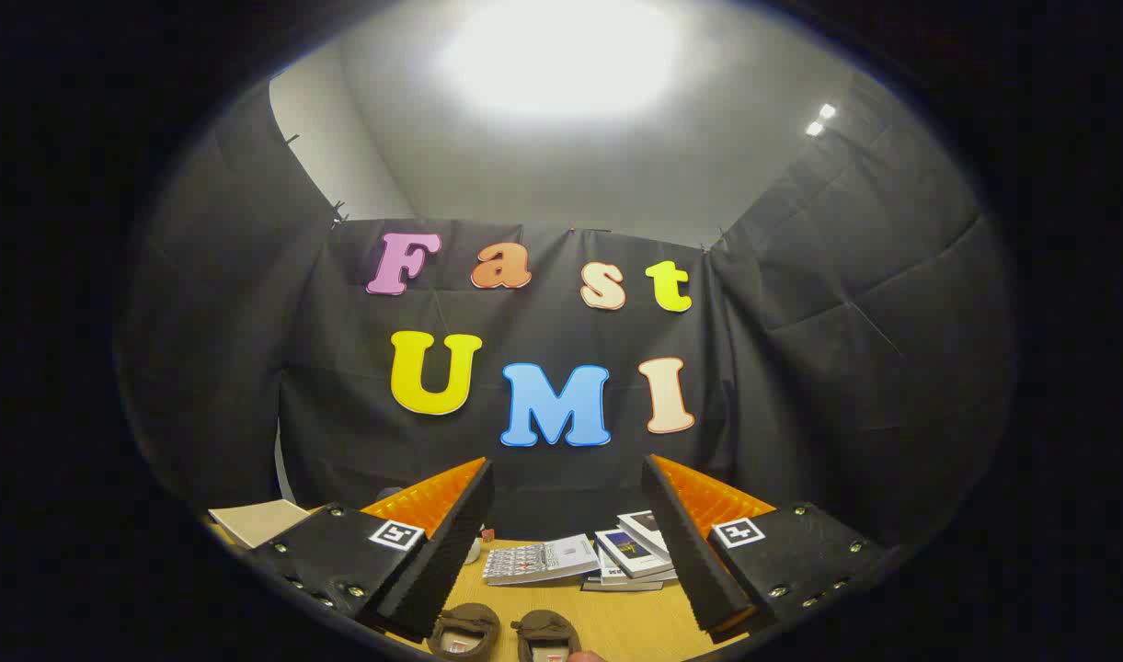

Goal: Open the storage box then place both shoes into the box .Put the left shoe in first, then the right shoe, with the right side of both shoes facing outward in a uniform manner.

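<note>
Two brown shoes point(504, 633) sit side by side on a light wooden table point(635, 621), low between your gripper's fingers. Beyond them lie a few books point(589, 556), fanned out near the black cloth wall point(800, 368), with a pale ceiling overhead. A tan board point(253, 521) rests off to the left. Each shoe is a soft slipper with an open top, toes pointing away from you. Your gripper point(568, 533) is held level and pointing at the wall, fingers spread wide apart, gripping nothing.
</note>
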{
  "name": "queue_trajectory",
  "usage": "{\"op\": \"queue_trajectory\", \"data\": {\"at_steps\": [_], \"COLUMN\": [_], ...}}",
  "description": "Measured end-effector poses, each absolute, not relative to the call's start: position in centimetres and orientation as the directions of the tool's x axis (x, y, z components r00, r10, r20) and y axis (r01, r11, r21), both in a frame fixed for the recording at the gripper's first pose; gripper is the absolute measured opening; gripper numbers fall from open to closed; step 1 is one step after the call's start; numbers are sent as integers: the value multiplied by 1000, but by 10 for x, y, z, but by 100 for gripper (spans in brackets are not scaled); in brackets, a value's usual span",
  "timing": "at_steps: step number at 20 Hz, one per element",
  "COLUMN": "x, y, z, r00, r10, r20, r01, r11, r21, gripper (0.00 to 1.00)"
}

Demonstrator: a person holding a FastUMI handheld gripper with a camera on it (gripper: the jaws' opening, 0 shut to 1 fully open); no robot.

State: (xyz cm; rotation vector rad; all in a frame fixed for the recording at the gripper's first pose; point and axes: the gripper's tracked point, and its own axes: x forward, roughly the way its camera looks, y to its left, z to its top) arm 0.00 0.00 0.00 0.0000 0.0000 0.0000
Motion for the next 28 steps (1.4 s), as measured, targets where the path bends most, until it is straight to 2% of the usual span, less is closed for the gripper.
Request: {"op": "queue_trajectory", "data": {"at_steps": [18,28], "x": [2,8], "y": [16,66], "z": [-3,-29], "r00": [999,987], "r10": [39,144], "r20": [-2,-77], "r01": [-39,-143], "r11": [998,990], "r21": [-58,19], "gripper": [98,98]}}
